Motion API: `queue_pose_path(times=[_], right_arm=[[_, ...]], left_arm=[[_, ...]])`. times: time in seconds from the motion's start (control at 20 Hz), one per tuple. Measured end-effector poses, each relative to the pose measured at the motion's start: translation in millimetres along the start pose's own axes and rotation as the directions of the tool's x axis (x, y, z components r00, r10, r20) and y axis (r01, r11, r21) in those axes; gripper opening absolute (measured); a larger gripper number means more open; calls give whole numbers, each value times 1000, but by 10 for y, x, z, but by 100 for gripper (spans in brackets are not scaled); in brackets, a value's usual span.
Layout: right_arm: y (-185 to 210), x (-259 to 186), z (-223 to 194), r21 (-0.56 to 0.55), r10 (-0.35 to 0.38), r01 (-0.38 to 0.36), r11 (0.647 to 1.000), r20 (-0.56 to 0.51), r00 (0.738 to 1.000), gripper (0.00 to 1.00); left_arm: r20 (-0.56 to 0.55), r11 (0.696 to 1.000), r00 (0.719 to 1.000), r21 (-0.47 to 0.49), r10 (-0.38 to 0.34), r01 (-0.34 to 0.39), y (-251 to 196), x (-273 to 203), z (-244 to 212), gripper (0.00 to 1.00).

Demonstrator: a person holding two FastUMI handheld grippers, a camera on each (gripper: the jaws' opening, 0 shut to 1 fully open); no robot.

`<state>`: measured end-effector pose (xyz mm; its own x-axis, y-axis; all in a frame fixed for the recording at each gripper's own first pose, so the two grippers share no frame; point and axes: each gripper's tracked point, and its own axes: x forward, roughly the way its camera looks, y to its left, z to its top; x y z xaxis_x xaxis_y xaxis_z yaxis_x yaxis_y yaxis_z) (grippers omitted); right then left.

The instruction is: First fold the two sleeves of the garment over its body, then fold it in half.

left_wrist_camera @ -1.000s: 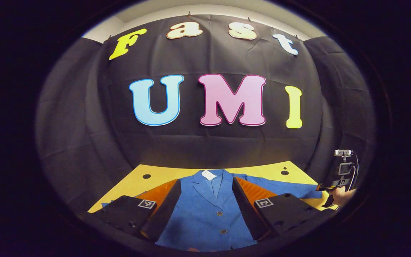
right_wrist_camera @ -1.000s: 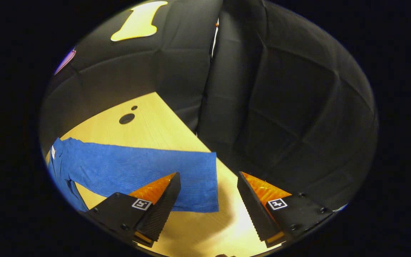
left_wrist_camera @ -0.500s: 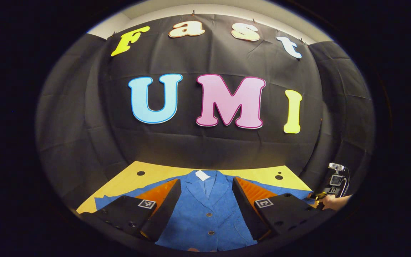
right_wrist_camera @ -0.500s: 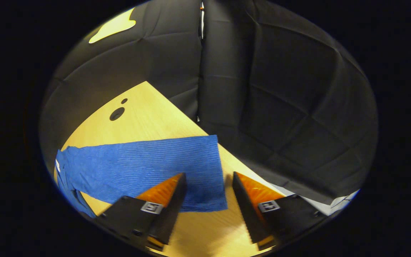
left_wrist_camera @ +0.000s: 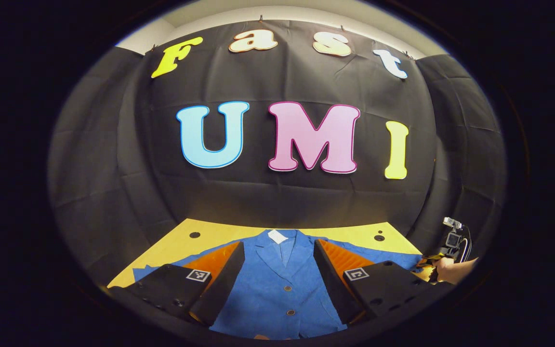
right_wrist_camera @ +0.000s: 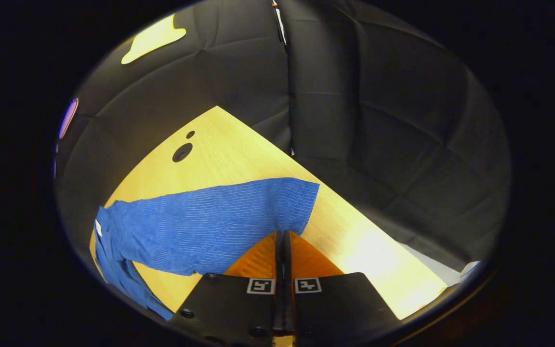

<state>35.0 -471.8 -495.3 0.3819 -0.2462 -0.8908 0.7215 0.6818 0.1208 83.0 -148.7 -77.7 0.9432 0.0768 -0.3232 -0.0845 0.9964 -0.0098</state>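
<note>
On yellow table, blue garment lying flat, collar toward wall. Left gripper hovering over its buttoned front, fingers spread apart. Right gripper pinching cuff of right sleeve, 2 fingers closed together.

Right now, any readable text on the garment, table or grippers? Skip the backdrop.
No readable text.
Collar tag on garment: too small to read.
Square markers on left gripper and on right gripper: coded patterns, no words.
</note>
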Motion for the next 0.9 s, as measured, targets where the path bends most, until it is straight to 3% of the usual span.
queue_pose_path(times=[0.1,0.25,0.4,0.65,0.9], right_arm=[[65,-42,-21,20,29,-29,999,-7,1000,1],[311,-208,144,19,79,-81,997,69,994,1],[872,-492,275,-20,175,-174,985,120,977,0],[2107,-814,145,-92,346,-337,937,108,932,0],[3712,-1276,-506,-234,531,-513,826,17,847,0]], left_arm=[[-5,1000,1000,-8,-4,4,13,11,-30,83],[1,1000,1000,-5,5,-5,80,21,-4,83],[27,1000,999,10,22,-23,196,31,65,83],[32,997,997,-26,74,-73,515,-45,37,83],[10,980,983,-77,183,-181,1113,-255,-107,83]])
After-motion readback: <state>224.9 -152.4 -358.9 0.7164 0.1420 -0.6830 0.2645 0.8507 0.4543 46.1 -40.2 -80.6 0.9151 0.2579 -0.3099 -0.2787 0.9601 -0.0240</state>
